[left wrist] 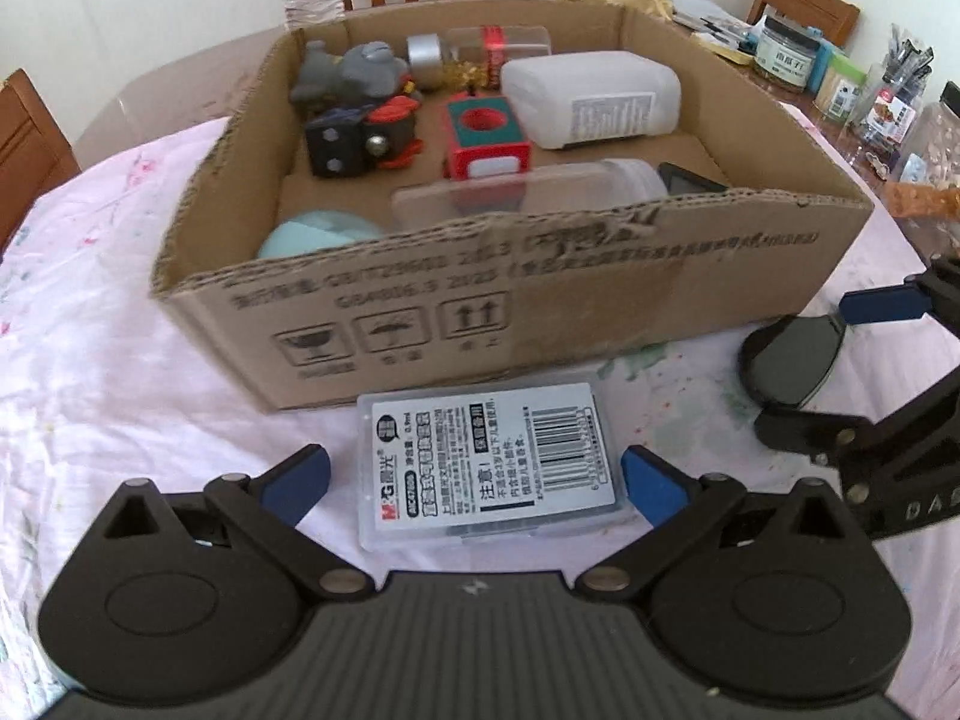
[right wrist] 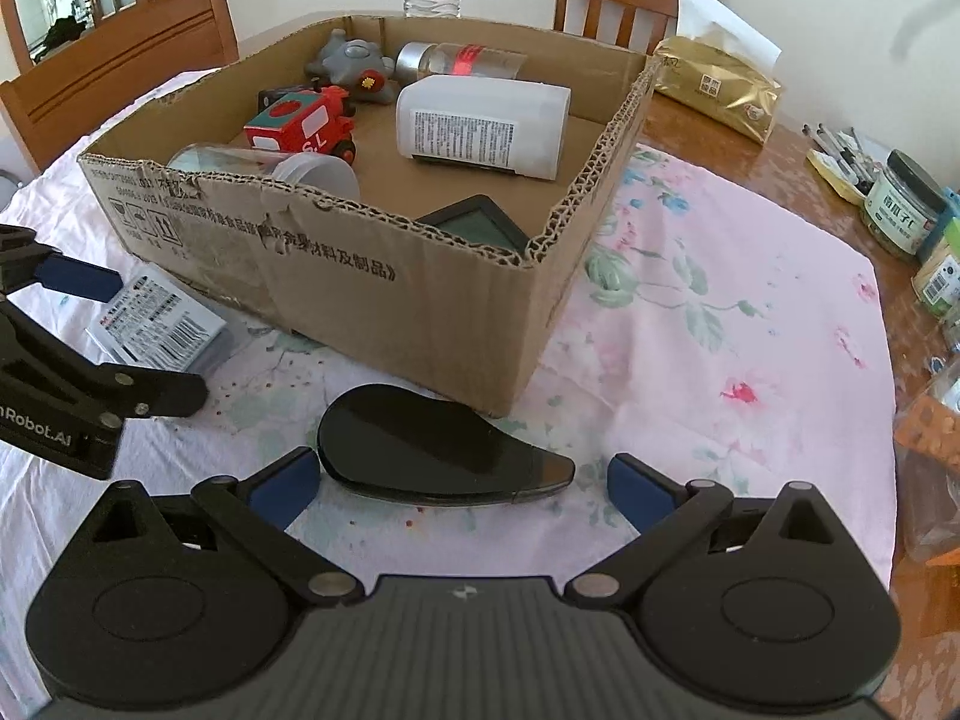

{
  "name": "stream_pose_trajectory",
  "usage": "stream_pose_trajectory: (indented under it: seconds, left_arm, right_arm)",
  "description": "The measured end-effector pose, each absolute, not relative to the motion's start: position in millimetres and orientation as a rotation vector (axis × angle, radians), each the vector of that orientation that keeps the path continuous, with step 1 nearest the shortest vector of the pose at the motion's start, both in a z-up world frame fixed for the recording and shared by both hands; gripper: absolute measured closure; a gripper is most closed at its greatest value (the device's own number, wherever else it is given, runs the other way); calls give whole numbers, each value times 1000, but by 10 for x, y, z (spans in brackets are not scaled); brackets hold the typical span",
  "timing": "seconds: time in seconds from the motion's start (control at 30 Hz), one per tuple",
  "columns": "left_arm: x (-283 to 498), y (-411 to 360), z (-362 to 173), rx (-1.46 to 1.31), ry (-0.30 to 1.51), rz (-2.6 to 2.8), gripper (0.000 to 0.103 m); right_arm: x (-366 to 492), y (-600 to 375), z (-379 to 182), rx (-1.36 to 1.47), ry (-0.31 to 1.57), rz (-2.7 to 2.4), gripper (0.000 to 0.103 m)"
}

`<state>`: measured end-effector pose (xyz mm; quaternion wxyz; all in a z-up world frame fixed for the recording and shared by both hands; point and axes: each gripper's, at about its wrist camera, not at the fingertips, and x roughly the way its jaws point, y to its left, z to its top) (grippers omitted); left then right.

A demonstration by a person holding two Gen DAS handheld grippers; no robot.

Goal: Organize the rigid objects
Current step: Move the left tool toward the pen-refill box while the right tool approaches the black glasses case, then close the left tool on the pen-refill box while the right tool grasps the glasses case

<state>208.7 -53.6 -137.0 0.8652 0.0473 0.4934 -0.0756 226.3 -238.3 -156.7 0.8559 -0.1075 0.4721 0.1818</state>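
- Blue-padded fingers of the left gripper point(left wrist: 475, 483) sit spread wide on either side of a clear plastic case point(left wrist: 489, 462) with a barcode label; neither pad touches it.
- That case lies flat on the pink floral tablecloth point(right wrist: 720, 312), just in front of the cardboard box point(left wrist: 600, 294), close against its near wall.
- Over on the right, the right gripper point(right wrist: 463, 483) is spread just as wide, framing a black teardrop-shaped case point(right wrist: 432, 453) that rests on the cloth near the box's front corner. Its left pad sits just beside the rounded end; the right pad stands clear of the pointed tip.
- Inside the box: a grey toy plane point(right wrist: 354, 63) at the far wall, a clear bottle with a silver cap point(right wrist: 462, 60) lying beside it, and a white plastic bottle point(right wrist: 486, 123) lying on its side near the right wall.
- A red toy train point(right wrist: 306, 126) sits mid-box, with a clear lidded jar point(right wrist: 282, 165) lying against the near wall, a dark framed tablet point(right wrist: 474, 222) tucked in the near right corner, and a pale blue round object point(left wrist: 312, 234) in the near left corner.
- Beyond the cloth's right edge, jars and pens point(right wrist: 840, 156) crowd the wooden table point(right wrist: 774, 150).
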Motion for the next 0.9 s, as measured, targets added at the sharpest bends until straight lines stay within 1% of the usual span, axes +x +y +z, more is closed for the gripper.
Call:
stream_pose_trajectory:
  seconds: [0.47,0.67,0.8,0.9]
  left_arm:
    - [2127,-532,-1368,70,1017,-117,1]
    - [2146,-513,-1352,67,1012,-125,7]
    - [2139,-512,-1334,69,1008,-130,11]
    - [2134,-522,-1324,76,1003,-136,12]
  right_arm:
    - [2124,-2257,-1583,-182,956,312,0]
    - [2158,-2241,-1604,-169,924,299,0]
    - [2190,-2240,-1591,-174,939,306,0]
    - [2179,-2216,-1561,-174,947,302,8]
